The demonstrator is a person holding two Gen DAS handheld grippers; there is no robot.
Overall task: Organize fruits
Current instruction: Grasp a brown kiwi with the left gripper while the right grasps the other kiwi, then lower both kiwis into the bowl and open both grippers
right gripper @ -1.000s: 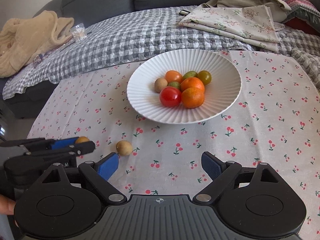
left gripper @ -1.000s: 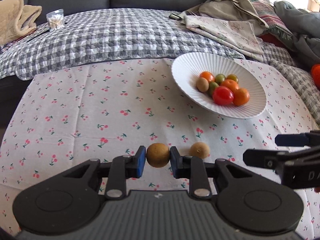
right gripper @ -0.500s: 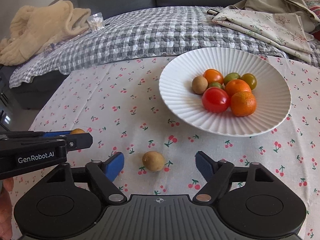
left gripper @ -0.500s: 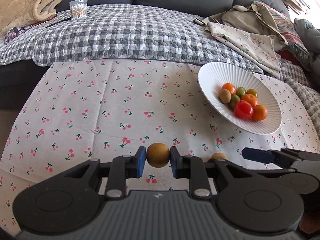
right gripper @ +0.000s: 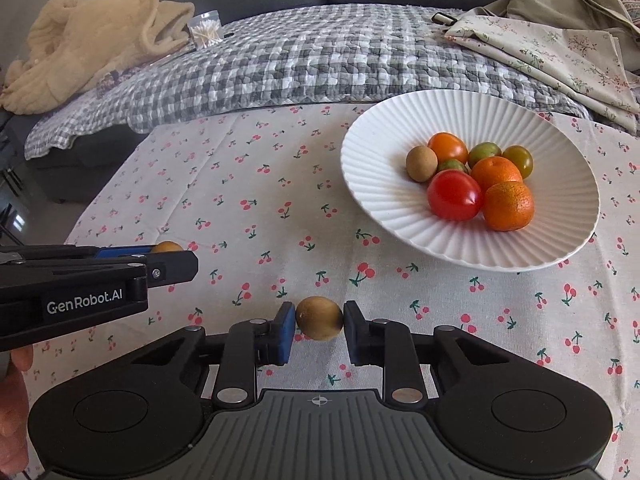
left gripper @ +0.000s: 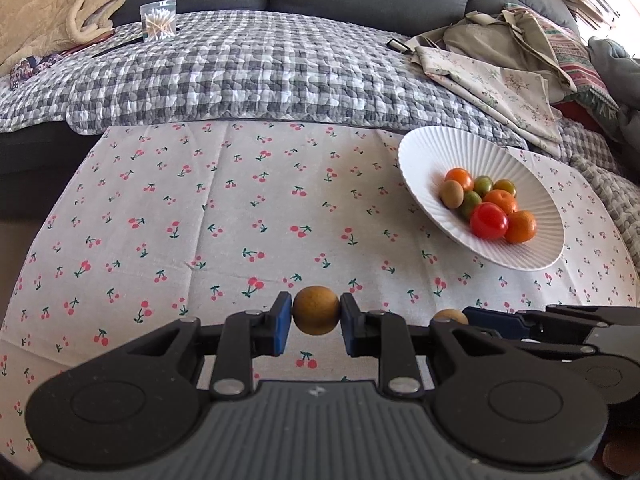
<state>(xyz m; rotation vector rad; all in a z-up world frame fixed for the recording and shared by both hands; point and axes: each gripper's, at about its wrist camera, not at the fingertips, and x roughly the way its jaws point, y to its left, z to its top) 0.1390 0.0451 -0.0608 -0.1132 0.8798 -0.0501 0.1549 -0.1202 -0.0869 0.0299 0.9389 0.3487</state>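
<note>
My left gripper (left gripper: 316, 316) is shut on a small round brown fruit (left gripper: 316, 315) and holds it above the cherry-print cloth. My right gripper (right gripper: 319, 319) is shut on a second brown fruit (right gripper: 319, 318) low over the cloth, just right of the left gripper (right gripper: 160, 258). The right gripper also shows in the left wrist view (left gripper: 480, 320), with its fruit (left gripper: 448, 315) partly hidden. A white ribbed plate (left gripper: 440, 152) (right gripper: 400, 120) farther back right holds several fruits: a red tomato (right gripper: 454, 195), oranges, green ones and one brown fruit (right gripper: 421, 163).
The table has a white cherry-print cloth (left gripper: 240, 208). Behind it a grey checked quilt (left gripper: 260, 68) covers a sofa, with a beige blanket (left gripper: 48, 20), a clear box of cotton swabs (left gripper: 158, 20) and folded fabrics (left gripper: 500, 76).
My right gripper moved left and forward onto the loose brown fruit and shut on it. My left gripper kept its fruit and swung so the plate sits farther right.
</note>
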